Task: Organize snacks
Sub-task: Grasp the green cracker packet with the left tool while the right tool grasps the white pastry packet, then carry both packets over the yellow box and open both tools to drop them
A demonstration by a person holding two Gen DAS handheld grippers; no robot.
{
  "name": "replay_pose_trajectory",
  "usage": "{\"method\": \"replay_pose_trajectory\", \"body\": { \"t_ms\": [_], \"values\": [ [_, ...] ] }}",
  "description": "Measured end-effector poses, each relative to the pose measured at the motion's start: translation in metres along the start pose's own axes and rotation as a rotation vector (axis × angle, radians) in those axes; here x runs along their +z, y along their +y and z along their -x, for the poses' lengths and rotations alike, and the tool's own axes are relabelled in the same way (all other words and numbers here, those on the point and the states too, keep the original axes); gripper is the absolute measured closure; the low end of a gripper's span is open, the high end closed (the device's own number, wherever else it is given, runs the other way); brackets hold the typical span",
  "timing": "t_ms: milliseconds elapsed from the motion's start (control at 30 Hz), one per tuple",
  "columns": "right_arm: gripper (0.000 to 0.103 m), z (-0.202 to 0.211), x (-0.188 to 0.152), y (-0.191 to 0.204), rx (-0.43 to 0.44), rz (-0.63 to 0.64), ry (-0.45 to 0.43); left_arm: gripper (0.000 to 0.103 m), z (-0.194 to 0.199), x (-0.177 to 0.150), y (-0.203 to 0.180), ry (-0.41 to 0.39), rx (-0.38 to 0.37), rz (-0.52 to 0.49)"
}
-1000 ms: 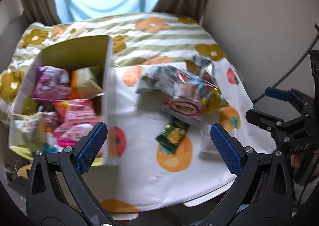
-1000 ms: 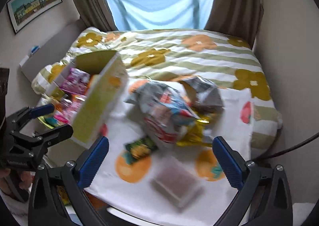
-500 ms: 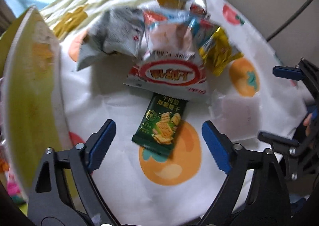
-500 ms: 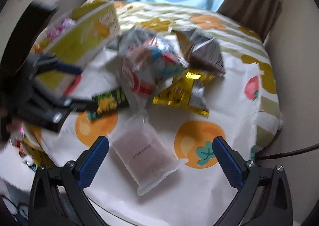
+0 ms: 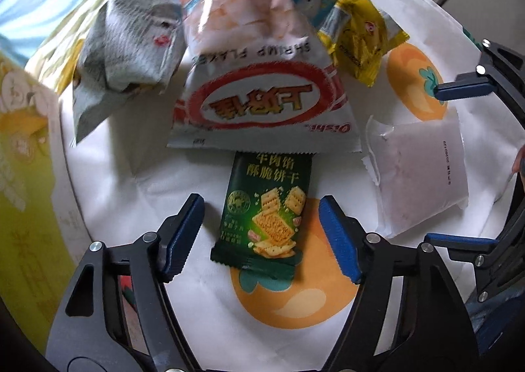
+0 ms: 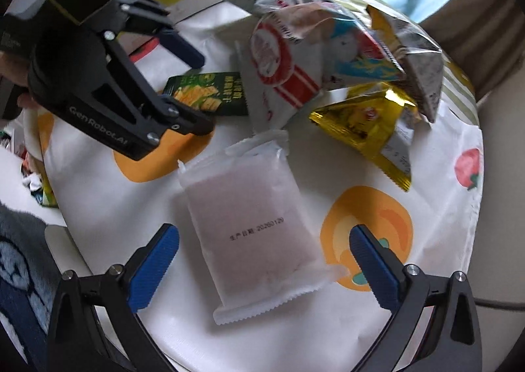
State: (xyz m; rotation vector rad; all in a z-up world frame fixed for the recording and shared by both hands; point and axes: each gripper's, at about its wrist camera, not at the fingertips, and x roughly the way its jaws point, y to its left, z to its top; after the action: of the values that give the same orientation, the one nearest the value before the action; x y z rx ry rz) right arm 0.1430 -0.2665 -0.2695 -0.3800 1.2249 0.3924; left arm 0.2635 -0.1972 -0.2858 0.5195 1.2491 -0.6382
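Observation:
A dark green cracker packet lies flat on the fruit-print cloth, and my left gripper is open with a finger on either side of it, not touching. The packet also shows in the right wrist view. A pale pink frosted packet lies between the open fingers of my right gripper; it also shows in the left wrist view. My left gripper appears in the right wrist view, and my right gripper in the left wrist view.
A white and red shrimp-flakes bag, a grey bag and a yellow packet lie piled behind. The yellow-green snack box stands at the left. The table edge is near the front.
Both grippers have moved down and forward toward the table. The left now straddles the green packet with its fingers narrower; the right now straddles the pink packet.

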Motion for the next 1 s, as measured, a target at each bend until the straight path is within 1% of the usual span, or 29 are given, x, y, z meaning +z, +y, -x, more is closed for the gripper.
{"method": "replay_pose_trajectory", "body": {
  "t_ms": [100,133,200,267,300,367,467,567,600,633,667,733,900,1000],
  "values": [
    [0.0,-0.004,0.002,-0.002,0.027,0.014,0.013,0.033,-0.001,0.002,-0.005,0.006,-0.017,-0.031],
    [0.0,-0.005,0.002,-0.001,0.038,0.014,0.016,0.035,-0.001,0.003,-0.006,0.008,-0.019,-0.043],
    [0.0,-0.01,0.003,-0.001,0.06,0.014,0.022,0.042,-0.001,0.006,-0.013,0.006,-0.032,-0.061],
    [0.0,-0.012,0.003,-0.003,0.07,0.016,0.024,0.059,0.004,0.007,-0.016,-0.001,-0.038,-0.081],
    [0.001,-0.012,0.003,-0.005,0.073,0.016,0.023,0.062,0.005,0.008,-0.02,0.001,-0.038,-0.091],
    [0.008,-0.013,0.005,-0.009,0.095,0.011,0.026,0.063,0.007,0.007,-0.029,0.006,-0.024,-0.1],
    [0.014,-0.015,0.008,-0.011,0.117,0.005,0.039,0.063,0.01,0.004,-0.031,0.009,-0.025,-0.083],
    [0.016,-0.016,0.008,-0.01,0.119,0.016,0.037,0.063,0.014,-0.008,-0.029,0.009,-0.027,-0.068],
    [0.016,-0.019,0.014,-0.012,0.122,0.018,0.036,0.063,0.015,-0.011,-0.028,0.011,-0.026,-0.061],
    [0.018,-0.02,0.014,-0.012,0.126,0.019,0.035,0.063,0.016,-0.014,-0.027,0.013,-0.026,-0.055],
    [0.02,-0.021,0.014,-0.011,0.128,0.023,0.036,0.063,0.013,-0.01,-0.025,0.016,-0.024,-0.05],
    [0.021,-0.02,0.012,-0.007,0.12,0.034,0.036,0.063,0.01,-0.007,-0.021,0.022,-0.02,-0.037],
    [0.021,-0.023,0.015,-0.008,0.116,0.044,0.041,0.063,0.009,-0.016,-0.016,0.027,-0.011,-0.014],
    [0.026,-0.024,0.016,-0.008,0.106,0.058,0.037,0.063,0.009,-0.022,-0.011,0.029,-0.007,0.006]
  ]
}}
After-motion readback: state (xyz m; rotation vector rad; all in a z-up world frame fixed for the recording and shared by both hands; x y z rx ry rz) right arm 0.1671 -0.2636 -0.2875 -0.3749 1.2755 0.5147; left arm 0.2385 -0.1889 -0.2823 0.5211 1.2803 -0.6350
